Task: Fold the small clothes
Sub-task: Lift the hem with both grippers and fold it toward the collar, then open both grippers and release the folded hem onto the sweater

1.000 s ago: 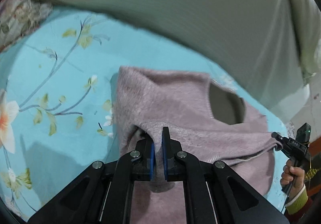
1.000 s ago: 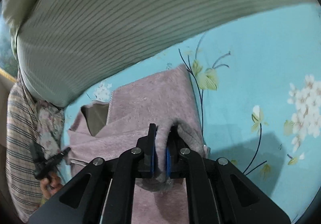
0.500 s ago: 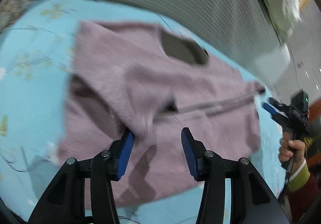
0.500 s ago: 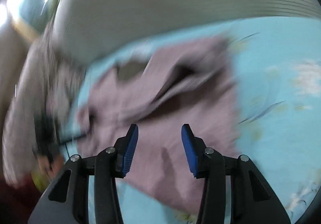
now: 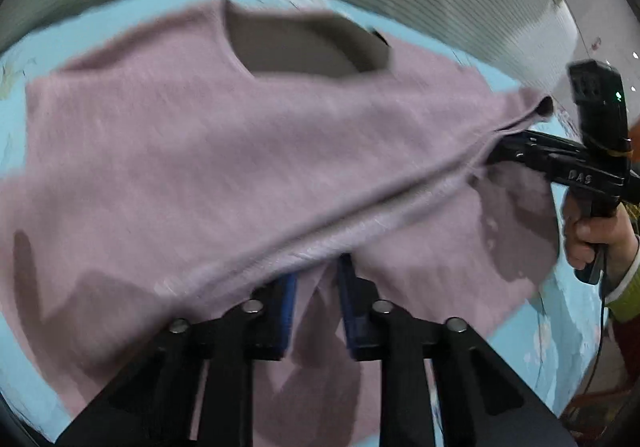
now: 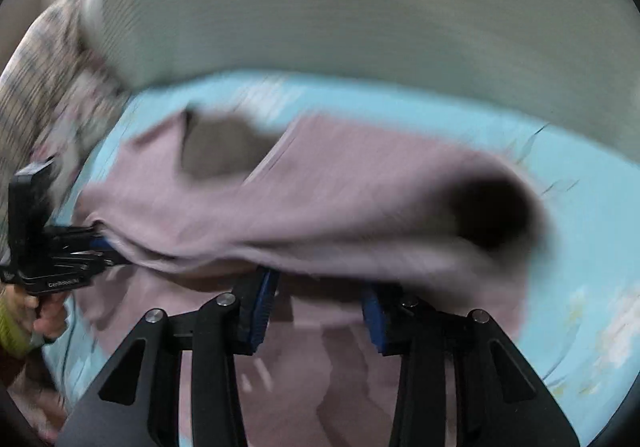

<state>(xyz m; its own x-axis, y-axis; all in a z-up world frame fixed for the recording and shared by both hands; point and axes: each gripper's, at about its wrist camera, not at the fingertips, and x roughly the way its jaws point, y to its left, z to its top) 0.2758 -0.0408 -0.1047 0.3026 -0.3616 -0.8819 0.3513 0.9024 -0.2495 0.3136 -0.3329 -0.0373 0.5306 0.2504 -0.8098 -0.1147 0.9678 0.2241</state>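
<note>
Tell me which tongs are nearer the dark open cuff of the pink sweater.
Right. The right tongs sit just below the cuff, under the sweater's raised fold. The left tongs are at the fold's other end, far from it.

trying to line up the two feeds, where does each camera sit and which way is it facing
Left wrist: rides on the left tool, looking forward along its fingers over the pink sweater on the blue floral sheet; the right tool and the hand gripping it show at the right edge.
Right wrist: rides on the right tool, facing the same sweater and a grey striped pillow beyond; the left tool shows at the left edge.
Shared: the sweater, the sheet, and each other's tool.
</note>
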